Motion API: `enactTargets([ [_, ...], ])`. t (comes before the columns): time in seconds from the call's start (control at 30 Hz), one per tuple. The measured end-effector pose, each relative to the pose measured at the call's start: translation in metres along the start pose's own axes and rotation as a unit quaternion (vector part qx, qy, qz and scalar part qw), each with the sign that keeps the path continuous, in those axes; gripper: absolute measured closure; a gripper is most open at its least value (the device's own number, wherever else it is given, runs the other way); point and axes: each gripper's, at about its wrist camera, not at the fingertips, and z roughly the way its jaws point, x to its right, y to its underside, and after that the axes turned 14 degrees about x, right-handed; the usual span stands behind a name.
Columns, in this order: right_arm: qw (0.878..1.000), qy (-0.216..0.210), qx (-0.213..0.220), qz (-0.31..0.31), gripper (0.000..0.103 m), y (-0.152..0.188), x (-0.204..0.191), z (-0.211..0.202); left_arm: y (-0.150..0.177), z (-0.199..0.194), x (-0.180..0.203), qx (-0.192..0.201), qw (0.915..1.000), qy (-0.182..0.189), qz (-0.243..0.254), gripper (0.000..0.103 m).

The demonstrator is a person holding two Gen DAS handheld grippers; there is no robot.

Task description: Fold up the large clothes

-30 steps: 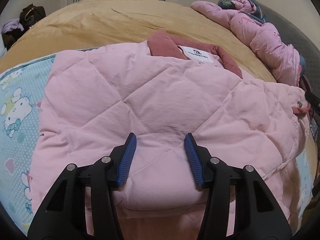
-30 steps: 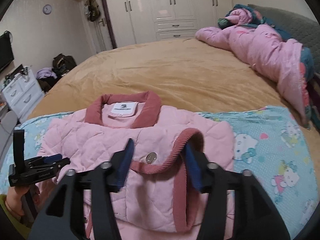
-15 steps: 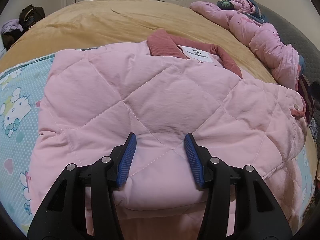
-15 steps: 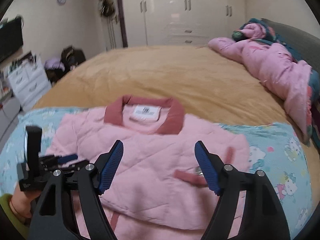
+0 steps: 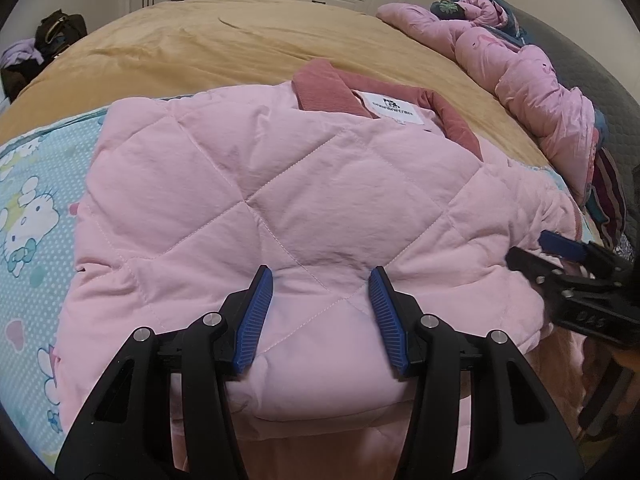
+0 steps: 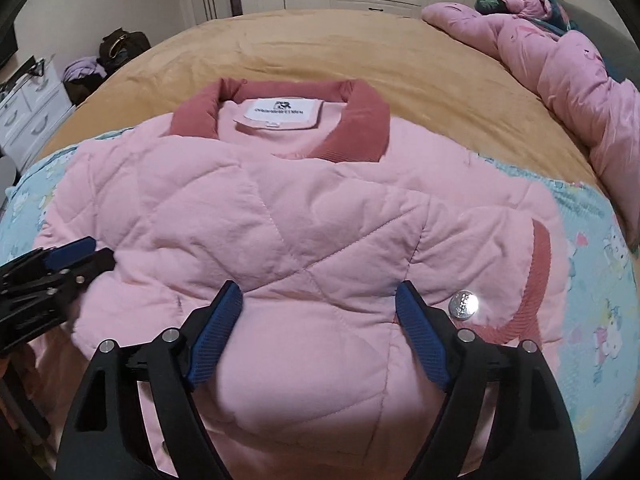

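Note:
A pink quilted jacket [image 5: 288,200] with a dark pink corduroy collar [image 5: 324,92] and a white label lies folded on the bed, sleeves turned in. It also shows in the right wrist view [image 6: 280,232], with a cuff and a silver snap button [image 6: 463,305] at the right. My left gripper [image 5: 321,316] is open and empty just above the jacket's near edge. My right gripper [image 6: 319,330] is open and empty over the jacket's near middle. Each gripper shows at the other view's edge, the right one [image 5: 560,256] and the left one [image 6: 60,264].
The jacket rests on a light blue Hello Kitty sheet [image 5: 28,208] over a tan blanket [image 6: 320,52]. A heap of pink clothes [image 6: 560,60] lies at the far right. White wardrobes, a drawer unit [image 6: 28,108] and bags [image 6: 120,46] stand beyond the bed.
My right gripper let go of the jacket's cuff, opened and came down closer over the jacket. The cuff now lies flat on the jacket. My left gripper has hardly moved.

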Motion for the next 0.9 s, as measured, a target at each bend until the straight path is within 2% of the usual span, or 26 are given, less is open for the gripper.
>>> enactTargets([
  [0.3,1.000,-0.010,0.000,0.004,0.021,-0.003,0.004,-0.001,-0.001,0.000,-0.001,0.001,1.0000,0.001,0.001,0.061],
  [0.43,0.999,-0.023,0.016,0.026,0.007,-0.006,0.010,-0.023,-0.003,-0.002,-0.001,0.003,1.0000,0.004,-0.001,0.061],
  [0.6,0.998,-0.020,0.045,0.032,0.006,-0.006,0.016,-0.049,-0.003,-0.009,0.001,0.005,1.0000,0.006,-0.002,0.059],
  [0.7,0.998,-0.018,0.055,0.032,0.005,-0.007,0.017,-0.060,-0.005,-0.014,0.001,0.007,0.9999,0.009,-0.006,0.050],
  [0.77,0.998,-0.014,0.059,0.032,0.004,-0.008,0.019,-0.067,-0.006,-0.018,0.003,0.008,0.9999,0.008,-0.007,0.037],
  [0.9,0.997,-0.010,0.065,0.038,0.004,-0.010,0.022,-0.078,-0.007,-0.028,0.006,0.012,0.9999,0.006,-0.005,0.028],
])
